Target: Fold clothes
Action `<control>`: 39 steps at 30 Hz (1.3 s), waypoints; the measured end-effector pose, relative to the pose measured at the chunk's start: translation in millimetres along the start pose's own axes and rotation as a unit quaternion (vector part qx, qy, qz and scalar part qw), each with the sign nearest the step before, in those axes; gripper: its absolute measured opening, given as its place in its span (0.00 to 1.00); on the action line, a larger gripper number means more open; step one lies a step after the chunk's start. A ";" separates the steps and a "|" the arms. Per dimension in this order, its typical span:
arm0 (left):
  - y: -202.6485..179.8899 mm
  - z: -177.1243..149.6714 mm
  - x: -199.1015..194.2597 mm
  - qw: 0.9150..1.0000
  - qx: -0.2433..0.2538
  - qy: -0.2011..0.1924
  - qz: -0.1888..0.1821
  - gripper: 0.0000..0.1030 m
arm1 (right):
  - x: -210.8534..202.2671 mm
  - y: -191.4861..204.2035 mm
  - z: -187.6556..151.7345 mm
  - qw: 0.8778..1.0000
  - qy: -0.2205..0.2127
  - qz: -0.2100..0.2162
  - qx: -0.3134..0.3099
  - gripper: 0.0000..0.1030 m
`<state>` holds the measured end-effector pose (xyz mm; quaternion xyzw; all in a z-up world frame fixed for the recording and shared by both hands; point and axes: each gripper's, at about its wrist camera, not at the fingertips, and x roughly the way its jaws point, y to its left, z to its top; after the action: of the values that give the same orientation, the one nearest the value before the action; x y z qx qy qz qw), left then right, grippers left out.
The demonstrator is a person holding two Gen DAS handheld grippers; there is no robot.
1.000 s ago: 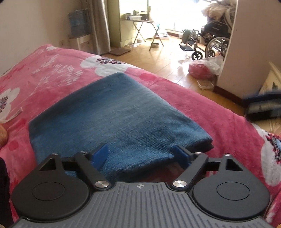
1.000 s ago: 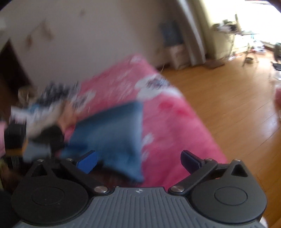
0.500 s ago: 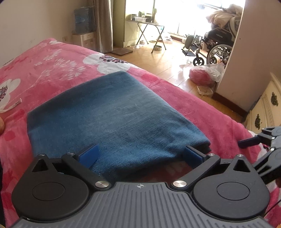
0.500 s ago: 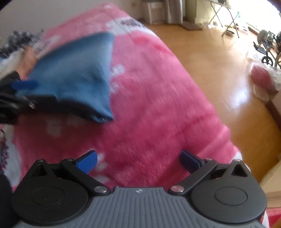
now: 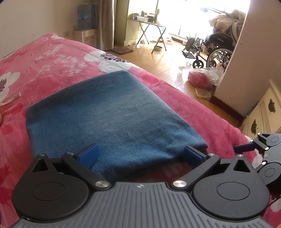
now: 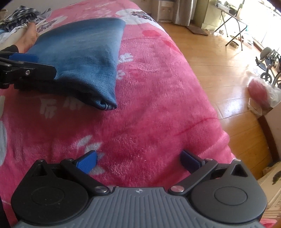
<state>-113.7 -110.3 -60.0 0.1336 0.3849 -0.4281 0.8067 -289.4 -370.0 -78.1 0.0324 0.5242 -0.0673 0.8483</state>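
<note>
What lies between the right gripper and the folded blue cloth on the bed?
Only bare pink floral blanket separates the right gripper from the folded blue denim-like cloth, as the right wrist view shows.

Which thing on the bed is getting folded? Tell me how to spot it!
Find the big bed with the pink flowered blanket. On it, near the edge beside the wooden floor, lies the folded blue cloth, a flat, neat rectangle. It is the only plain dark blue thing there; the crumpled checked clothes farther back are patterned and unfolded.
</note>
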 end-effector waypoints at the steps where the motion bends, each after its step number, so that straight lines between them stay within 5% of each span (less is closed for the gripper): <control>1: -0.3 -0.3 0.0 1.000 0.001 0.000 0.000 1.00 | 0.7 0.7 0.5 1.000 0.001 0.001 -0.004 1.00; 12: -5.1 -5.2 -11.2 0.999 0.018 -0.026 -0.023 1.00 | 0.5 6.4 -1.3 1.000 -0.005 0.000 -0.020 1.00; 19: -36.2 -8.5 -15.1 0.985 0.163 -0.061 -0.003 0.99 | -23.3 -11.1 -0.5 0.996 -0.083 0.033 0.025 0.95; 23: -53.1 -13.4 -6.0 0.970 0.237 -0.057 0.001 0.94 | -30.8 -18.2 6.5 0.992 -0.114 0.053 0.014 0.76; 30: -63.5 -25.3 15.6 0.945 0.325 -0.024 0.022 0.53 | -29.5 -12.5 8.8 0.989 -0.126 0.080 -0.018 0.51; 39: -59.7 -18.6 16.2 0.949 0.312 -0.033 0.020 0.43 | -19.6 -11.1 13.8 0.988 -0.131 0.085 -0.007 0.23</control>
<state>-165.0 -145.3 -77.4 0.3716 0.2024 -0.5150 0.7455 -287.5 -381.2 -54.3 0.0619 0.4047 0.0056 0.9124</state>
